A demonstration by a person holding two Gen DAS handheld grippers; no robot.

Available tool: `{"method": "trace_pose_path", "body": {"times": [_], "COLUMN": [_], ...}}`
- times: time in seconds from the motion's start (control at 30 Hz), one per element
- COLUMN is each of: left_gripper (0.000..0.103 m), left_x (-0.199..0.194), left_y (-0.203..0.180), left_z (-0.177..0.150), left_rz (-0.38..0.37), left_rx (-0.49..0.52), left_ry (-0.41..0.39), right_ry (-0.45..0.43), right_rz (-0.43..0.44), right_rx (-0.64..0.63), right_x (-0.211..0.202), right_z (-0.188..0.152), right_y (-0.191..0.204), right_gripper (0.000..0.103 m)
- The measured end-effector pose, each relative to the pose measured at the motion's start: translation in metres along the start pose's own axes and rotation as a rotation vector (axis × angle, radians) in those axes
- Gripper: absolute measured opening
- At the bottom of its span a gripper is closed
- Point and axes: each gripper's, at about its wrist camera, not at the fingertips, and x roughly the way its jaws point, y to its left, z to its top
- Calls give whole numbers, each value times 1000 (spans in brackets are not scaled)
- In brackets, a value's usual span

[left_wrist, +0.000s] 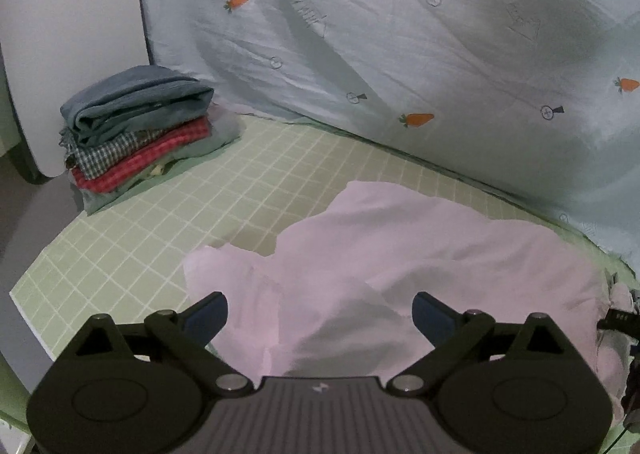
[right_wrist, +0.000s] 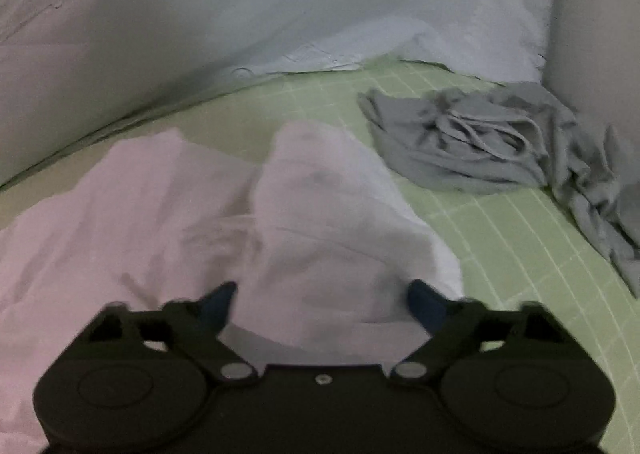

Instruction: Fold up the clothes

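Currently pink garment [left_wrist: 400,262] spread rumpled mid-bed on green checked sheet [left_wrist: 160,238], fold unfinished. Left tool [left_wrist: 320,314] and right tool [right_wrist: 322,304] held wide above it, nothing gripped. Folded stack [left_wrist: 136,129] done at far left corner; grey garment [right_wrist: 480,141] left unfolded near far right corner.

R wrist view motion-blurred. Pink garment [right_wrist: 160,213] cut off at left edge; grey garment [right_wrist: 500,141] cut off at right; its type unclear.
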Motion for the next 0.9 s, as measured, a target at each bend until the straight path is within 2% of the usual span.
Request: {"method": "trace_pose_path", "body": {"times": [0.07, 0.13, 0.3, 0.4, 0.5, 0.57, 0.67, 0.7, 0.8, 0.9], "left_gripper": [98, 98, 98, 98, 98, 98, 98, 98, 98, 98], "left_x": [3, 9, 25, 35, 47, 52, 61, 64, 71, 81], "left_y": [-7, -15, -34, -40, -42, -40, -30, -24, 1, 33], "left_z": [2, 3, 5, 5, 6, 7, 8, 9, 10, 6], "left_rz": [-2, -9, -48, -67, -66, -55, -33, -27, -13, -3], "left_rx": [11, 21, 49, 62, 65, 60, 35, 15, -70, -171], "left_ry": [4, 14, 35, 47, 66, 78, 98, 106, 123, 151], "right_ry": [-37, -78, -167, -73, 29, 37, 39, 30, -17, -64], "right_rz": [19, 18, -141, -184, -271, -325, -395, -392, -346, -249], "right_rx": [68, 152, 337, 399, 389, 372, 347, 344, 345, 334], "right_x": [-10, -24, -78, -80, -76, -81, -85, -86, -93, -102], "right_z": [-6, -14, -53, -87, -116, -123, -122, -121, -114, -109], "right_y": [-20, -46, -126, -164, -174, -168, -160, -157, -146, -126], "right_gripper": [41, 21, 19, 19, 34, 65, 85, 87, 102, 103]}}
